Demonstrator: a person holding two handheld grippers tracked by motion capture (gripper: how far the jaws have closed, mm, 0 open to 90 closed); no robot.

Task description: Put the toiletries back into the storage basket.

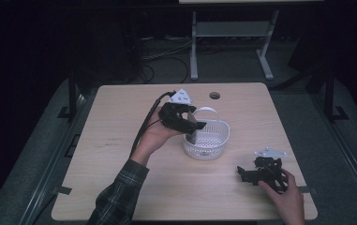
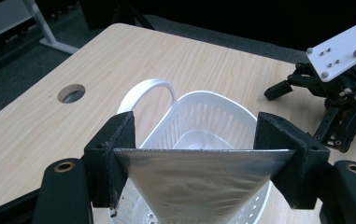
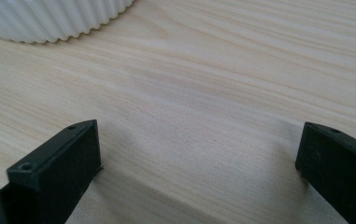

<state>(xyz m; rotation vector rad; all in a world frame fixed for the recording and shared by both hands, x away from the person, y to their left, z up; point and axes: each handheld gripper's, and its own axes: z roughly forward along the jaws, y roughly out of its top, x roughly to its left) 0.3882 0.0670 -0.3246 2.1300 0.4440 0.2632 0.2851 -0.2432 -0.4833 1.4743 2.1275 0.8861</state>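
Clearly the step in hand is the drop: the left gripper (image 2: 199, 158) holds a silver foil pouch (image 2: 199, 179) by its two side edges, the pads pressed against either end of the sealed top seam, and it hangs right over the white slotted basket (image 2: 213, 121) with the pouch's narrowing lower end already down inside the rim. In the high view the left gripper (image 1: 191, 125) sits at the basket's (image 1: 212, 140) near-left edge, tilted down into it, while the basket stands near the middle of the wooden table (image 1: 120, 187), its loop handle on the far side. The right gripper (image 1: 256, 174) rests low near the table's right front corner, well apart from the basket, a hand (image 1: 288, 201) on it; in its own view the right gripper (image 3: 199, 158) has its jaws standing wide with nothing between them but bare tabletop (a scalloped bit of the white basket (image 3: 49, 18) shows at the top left). Judging by this, the placing is nearly done. The next move calls for letting the pouch sink a little further, so that it does not catch on the rim, then spreading the left jaws to release it and lifting clear without dragging the light basket along. The pouch looks limp and slick, so it may slump against one wall.
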